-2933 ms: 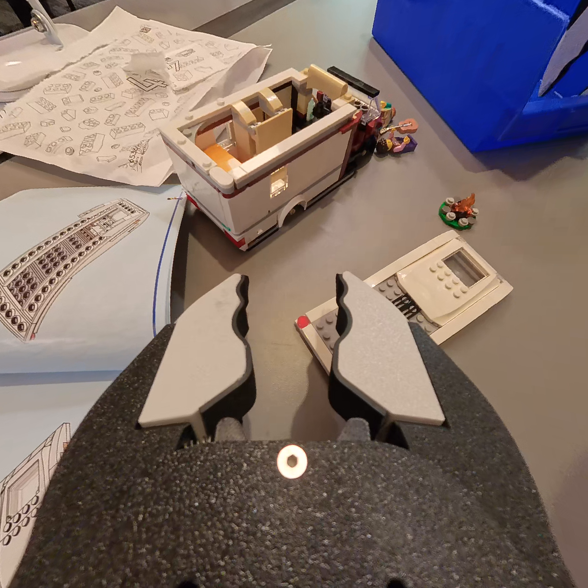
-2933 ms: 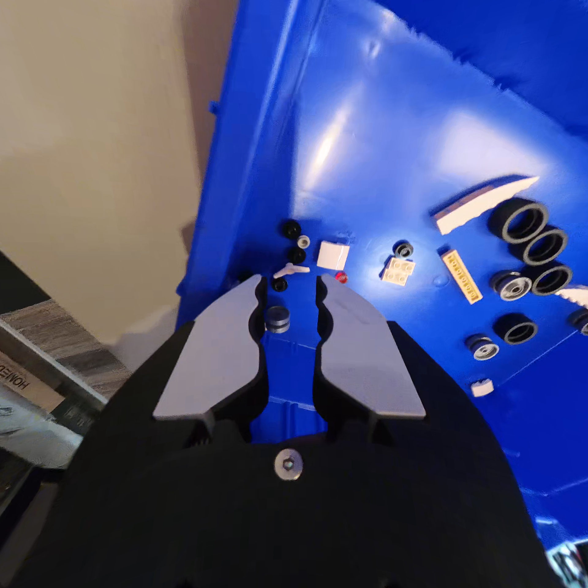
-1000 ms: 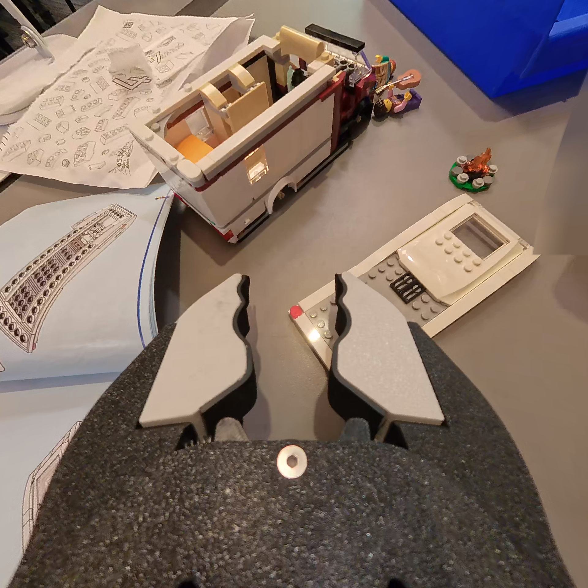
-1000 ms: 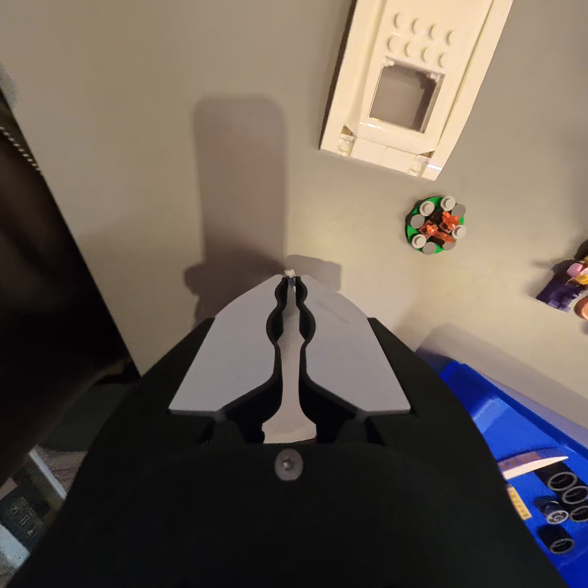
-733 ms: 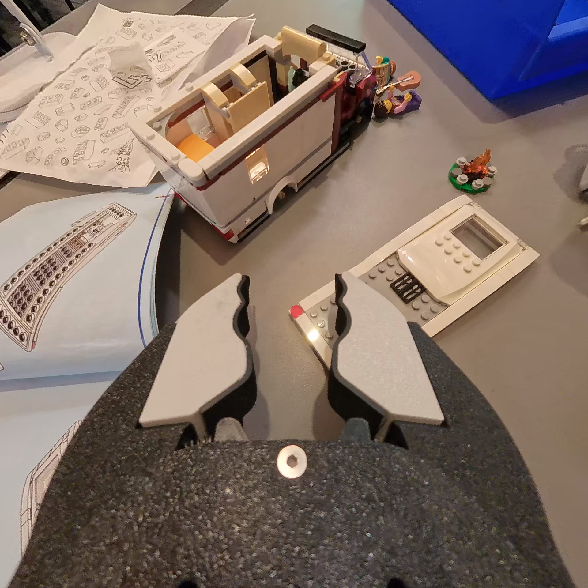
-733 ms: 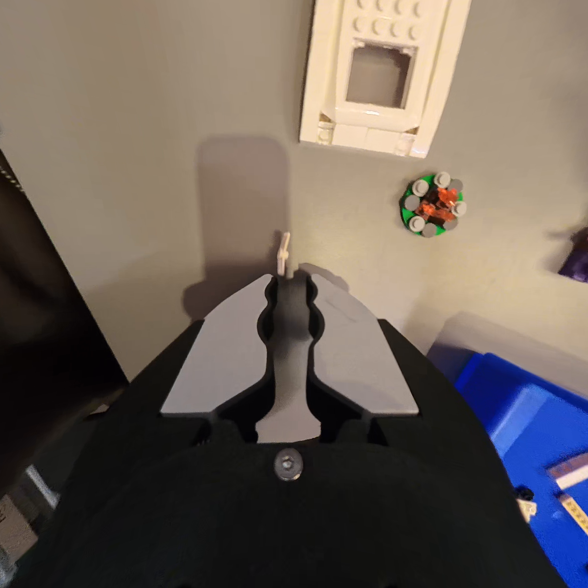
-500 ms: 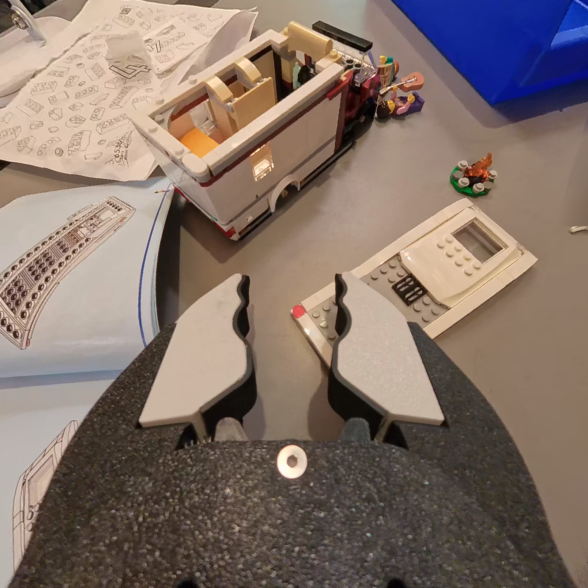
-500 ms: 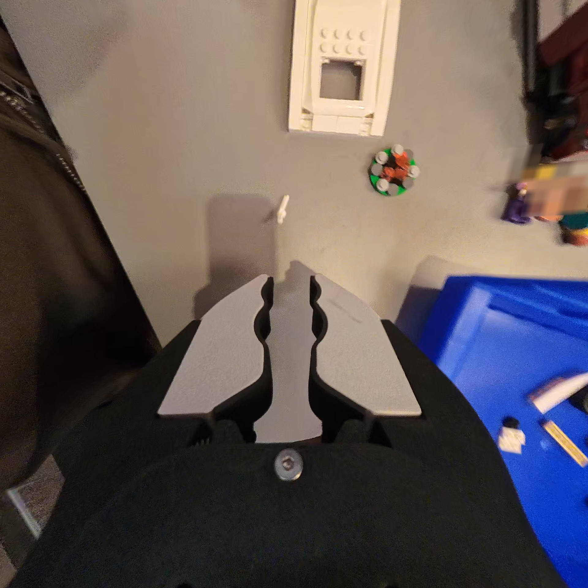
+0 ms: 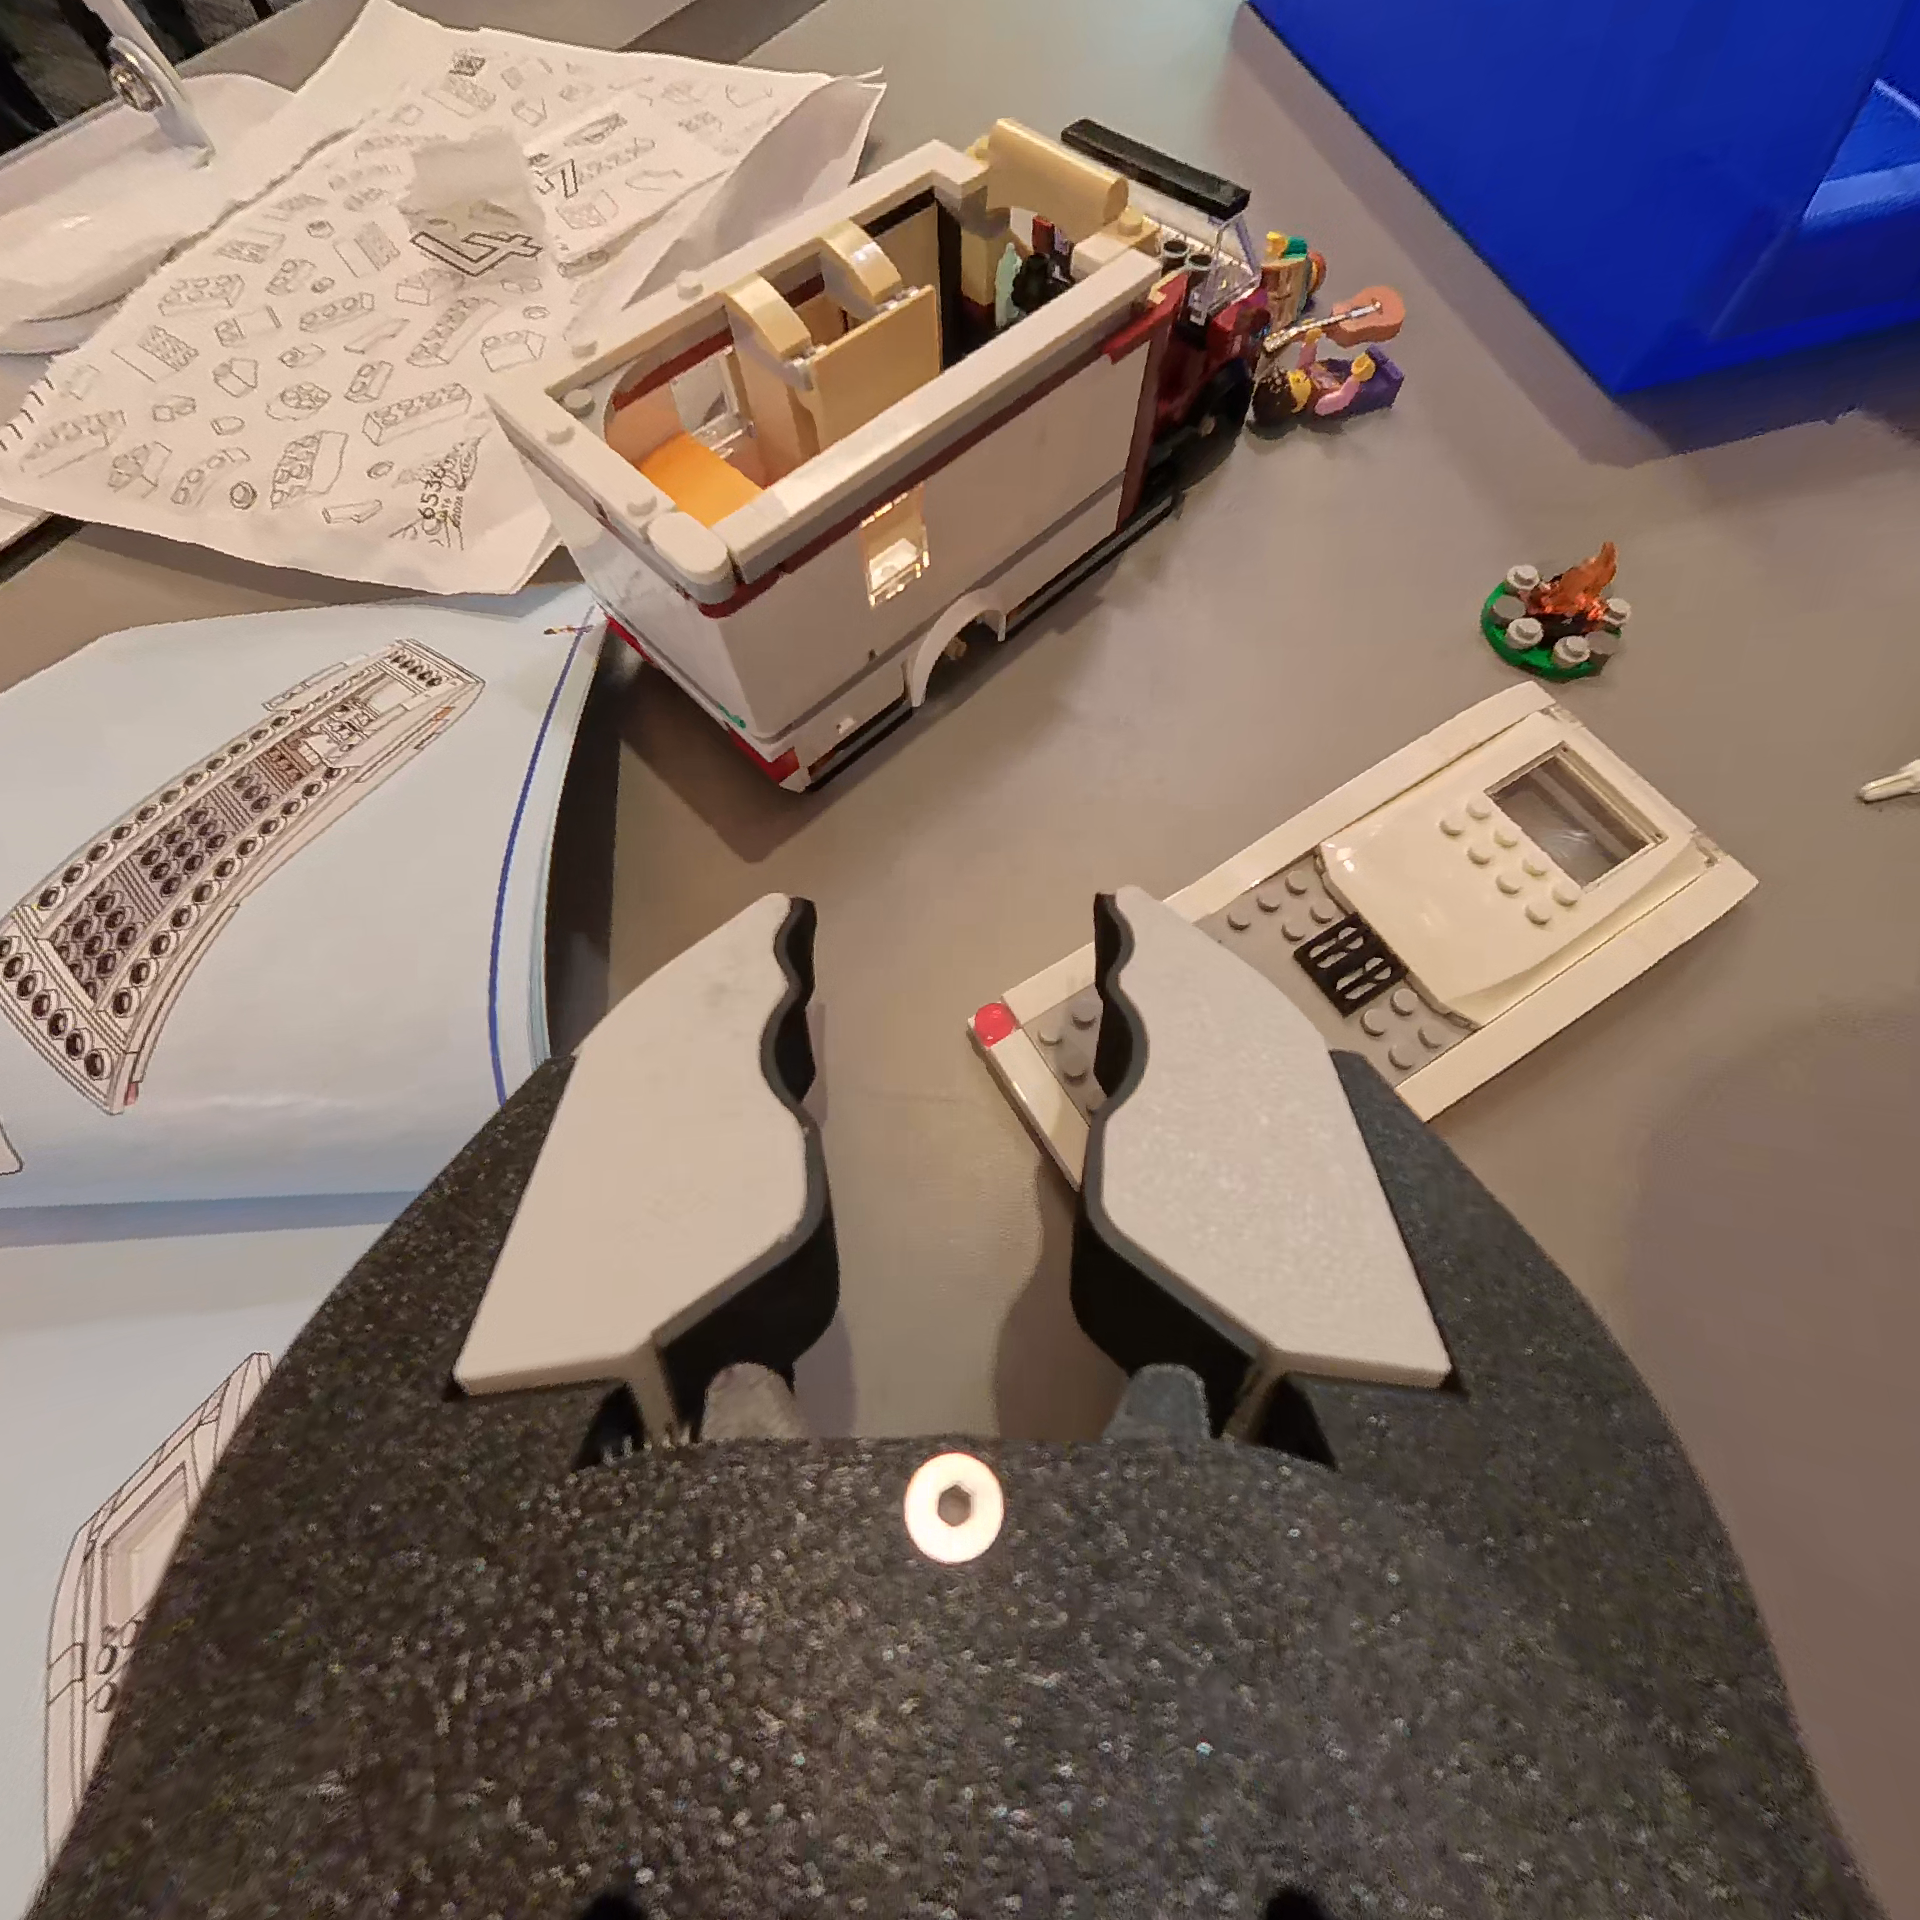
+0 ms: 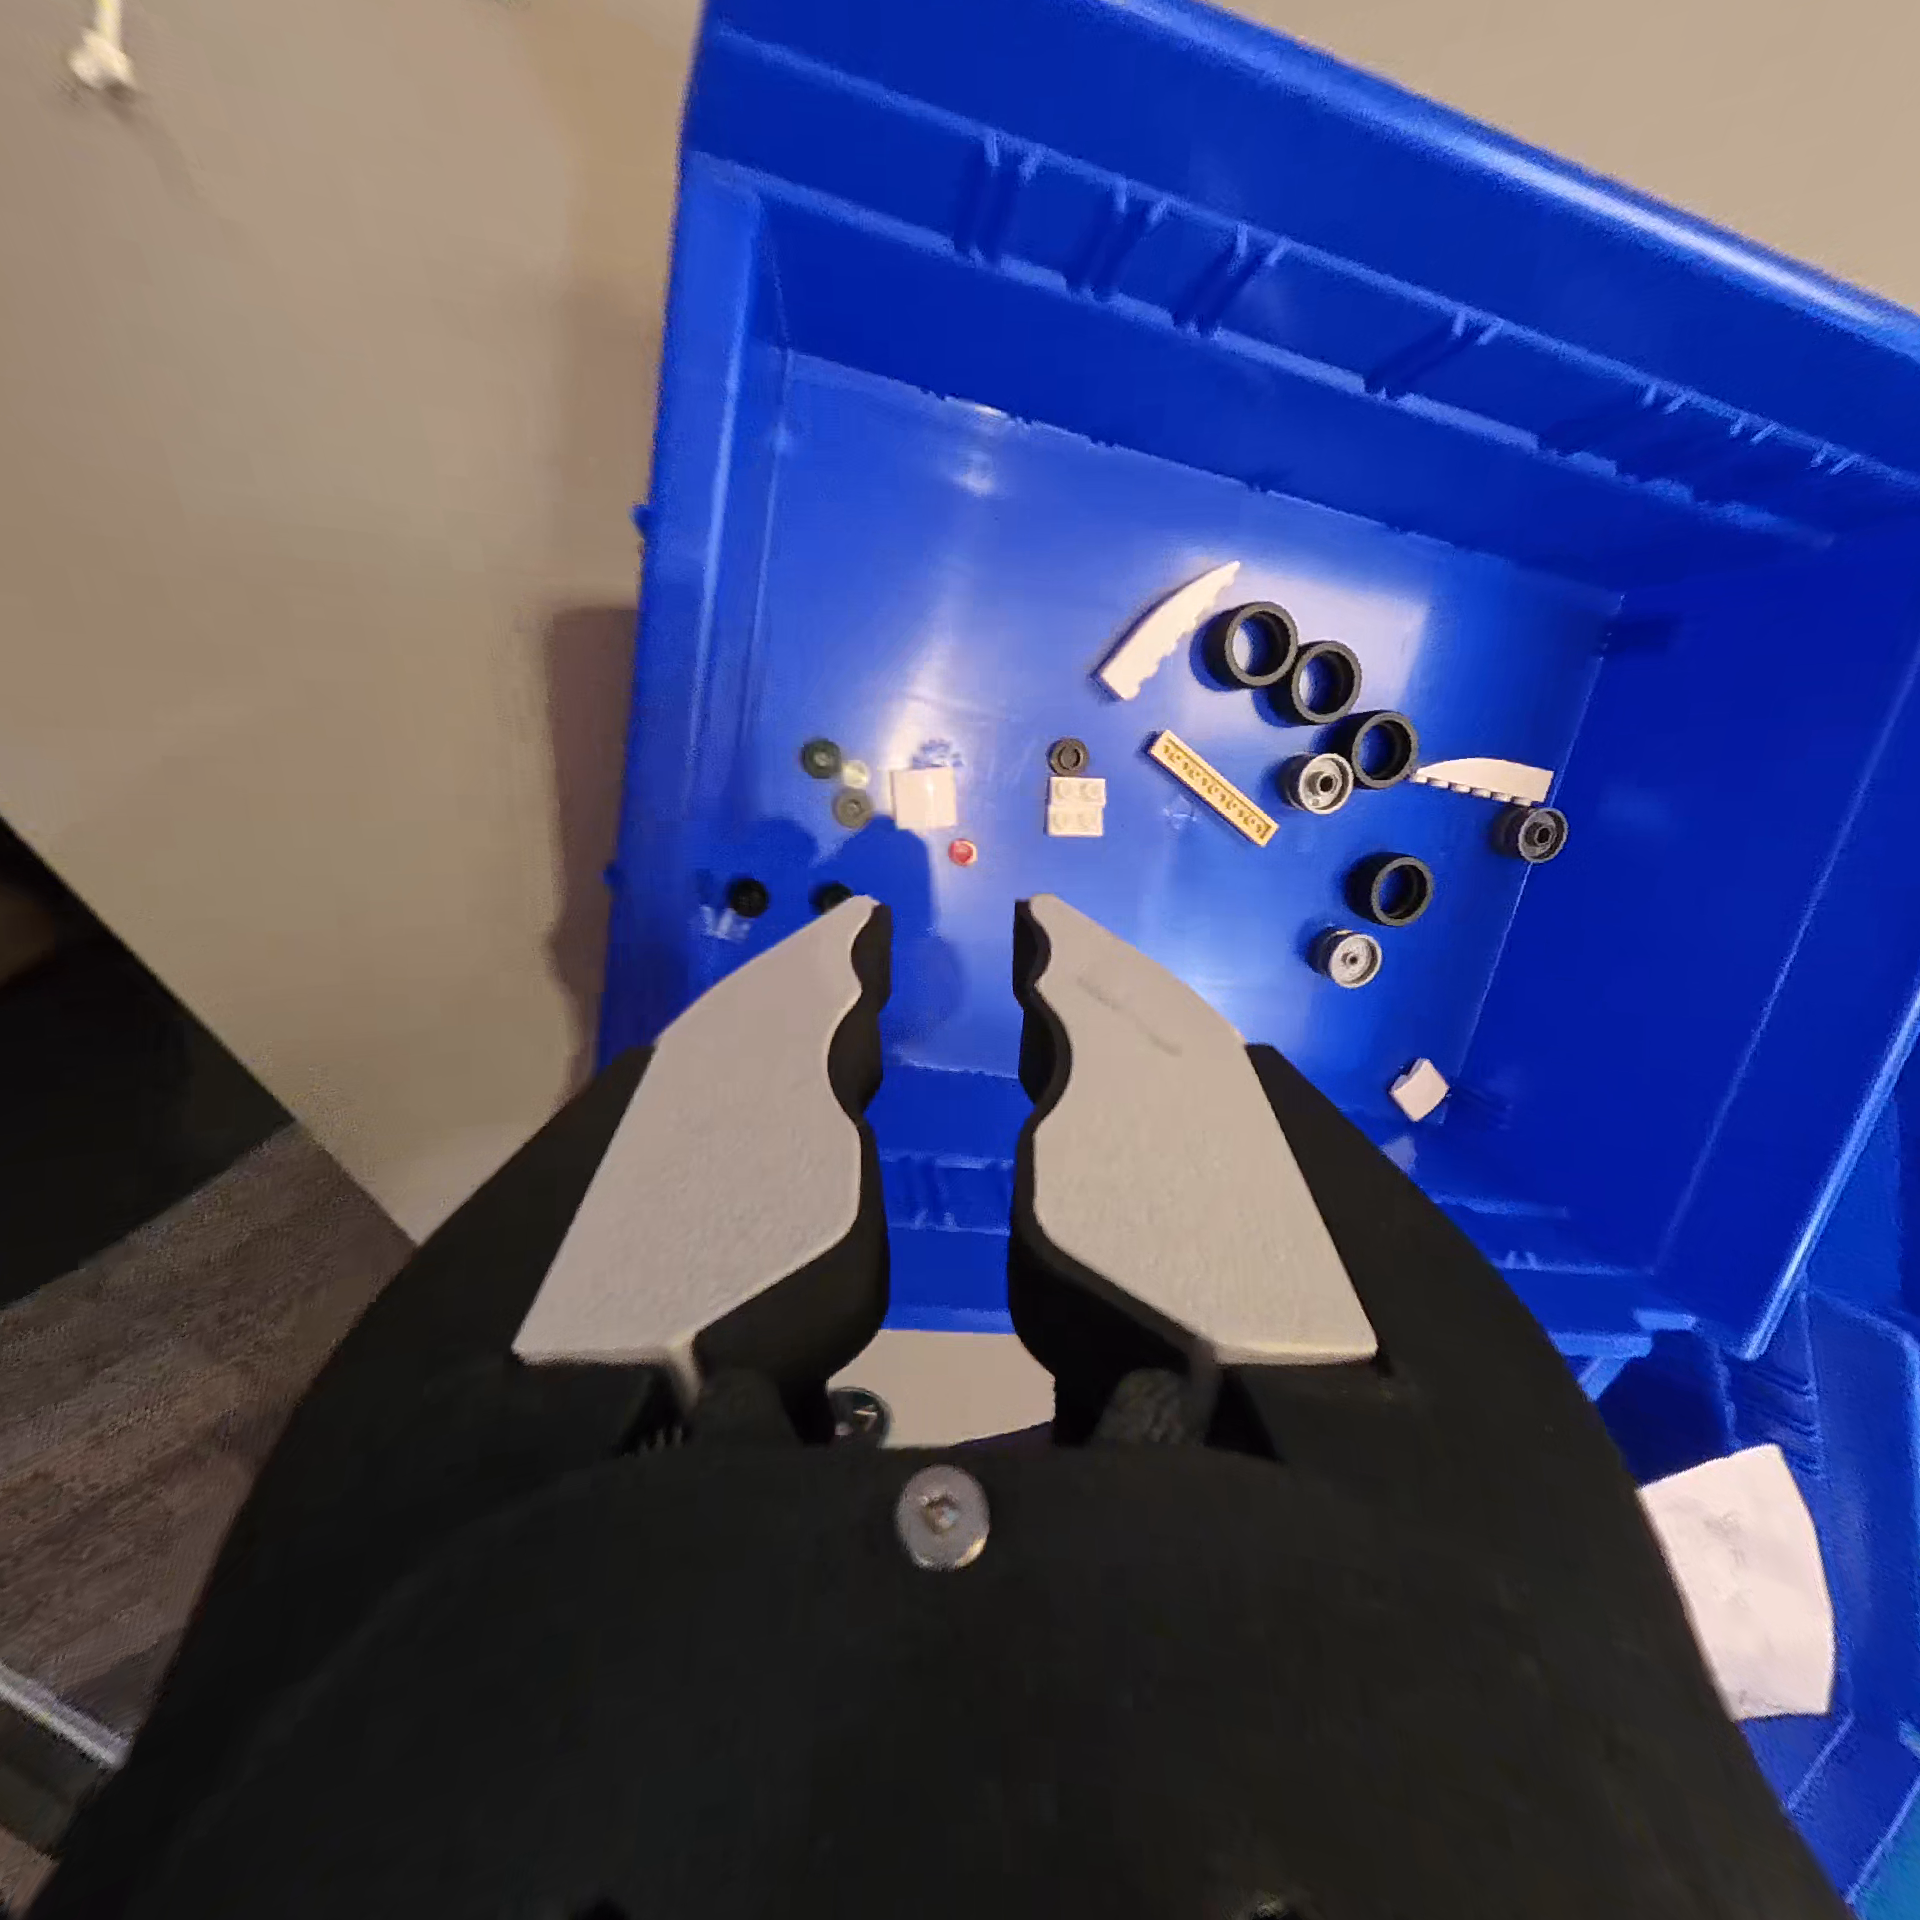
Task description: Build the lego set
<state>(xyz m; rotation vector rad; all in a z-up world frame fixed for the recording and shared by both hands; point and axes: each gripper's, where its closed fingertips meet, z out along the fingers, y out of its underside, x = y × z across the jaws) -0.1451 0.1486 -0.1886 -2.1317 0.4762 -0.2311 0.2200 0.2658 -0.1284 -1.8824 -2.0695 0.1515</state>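
Left gripper (image 9: 951, 925), jaws spread and bare, hangs over the grey table (image 9: 1195, 665); a white roof panel (image 9: 1455, 894) lies at 3 o'clock. Right gripper (image 10: 951, 920), parted and bare, hovers above a blue bin (image 10: 1714, 935) of loose bricks, a red stud (image 10: 963, 853) at 12 o'clock.

A roofless toy-brick camper (image 9: 862, 468) stands on the grey surface (image 9: 1195, 727). Printed sheets (image 9: 312, 312) lie behind it, an open booklet (image 9: 260, 883) to its left, a cream roof panel (image 9: 1455, 914) and small campfire (image 9: 1553, 623) to its right, a blue bin (image 10: 1195, 831) of loose tyres farther right.
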